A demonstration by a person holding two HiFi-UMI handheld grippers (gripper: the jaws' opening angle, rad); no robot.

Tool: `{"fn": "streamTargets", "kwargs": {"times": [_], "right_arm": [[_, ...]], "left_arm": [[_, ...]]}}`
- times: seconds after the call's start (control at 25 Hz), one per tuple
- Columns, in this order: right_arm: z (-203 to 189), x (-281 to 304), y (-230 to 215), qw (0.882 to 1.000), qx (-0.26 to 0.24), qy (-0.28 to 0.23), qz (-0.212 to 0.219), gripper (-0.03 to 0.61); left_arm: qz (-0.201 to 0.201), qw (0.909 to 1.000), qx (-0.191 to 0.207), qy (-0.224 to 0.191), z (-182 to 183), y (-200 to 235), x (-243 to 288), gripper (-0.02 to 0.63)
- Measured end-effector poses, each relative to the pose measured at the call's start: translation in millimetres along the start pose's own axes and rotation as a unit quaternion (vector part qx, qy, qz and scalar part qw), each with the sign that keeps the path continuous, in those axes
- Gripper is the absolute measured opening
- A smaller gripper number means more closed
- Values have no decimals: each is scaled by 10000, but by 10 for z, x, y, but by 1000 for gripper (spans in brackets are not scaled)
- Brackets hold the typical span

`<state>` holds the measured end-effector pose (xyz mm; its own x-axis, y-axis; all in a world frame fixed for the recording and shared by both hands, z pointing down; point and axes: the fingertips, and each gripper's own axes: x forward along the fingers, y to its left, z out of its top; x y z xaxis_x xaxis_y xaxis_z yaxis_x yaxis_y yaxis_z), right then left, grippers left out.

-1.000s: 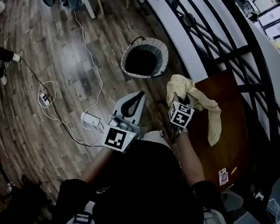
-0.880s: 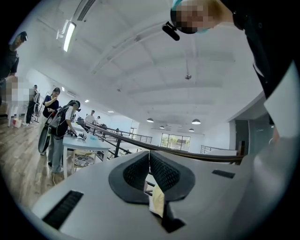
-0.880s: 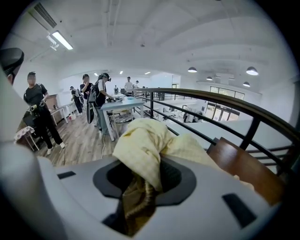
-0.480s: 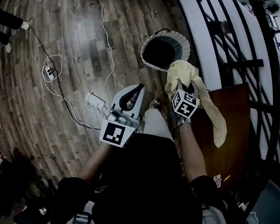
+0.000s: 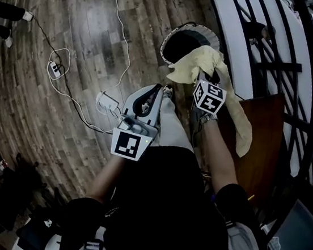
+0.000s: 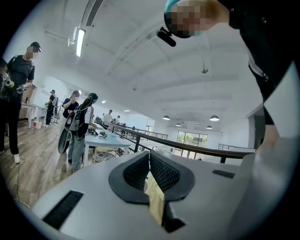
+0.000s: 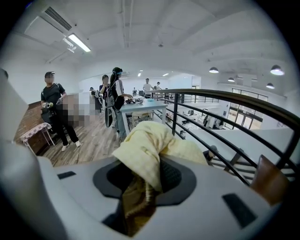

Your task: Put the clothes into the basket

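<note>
While the yellow garment (image 5: 194, 63) is clamped in the right tongs (image 5: 204, 76), its bunched end is seen over the near rim of the basket (image 5: 168, 42), and one long tail trails back. The basket is judged to lie directly ahead of these tongs. The left tongs (image 5: 152, 94), pressed together and empty, are held farther off.
</note>
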<state>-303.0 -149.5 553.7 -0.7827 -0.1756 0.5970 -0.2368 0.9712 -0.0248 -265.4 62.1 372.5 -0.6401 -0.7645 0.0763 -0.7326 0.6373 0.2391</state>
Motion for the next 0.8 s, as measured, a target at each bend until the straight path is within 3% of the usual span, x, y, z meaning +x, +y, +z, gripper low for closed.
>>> {"fn": "streamTargets", "kwargs": {"times": [0.24,0.52,0.8], "right_arm": [[639,178,63,9982,-192,-541,169,132],[1927,-67,108,9833,-648,-1678,258,133],[2427,-170,34,9761,-816,-1991,306,133]], "left_arm": [[168,9999,-23,-13,-4,83,151,14],[327,9994,-17,-149,111,226,297,14],[316,9991,-13,-280,247,196,459,14]]}}
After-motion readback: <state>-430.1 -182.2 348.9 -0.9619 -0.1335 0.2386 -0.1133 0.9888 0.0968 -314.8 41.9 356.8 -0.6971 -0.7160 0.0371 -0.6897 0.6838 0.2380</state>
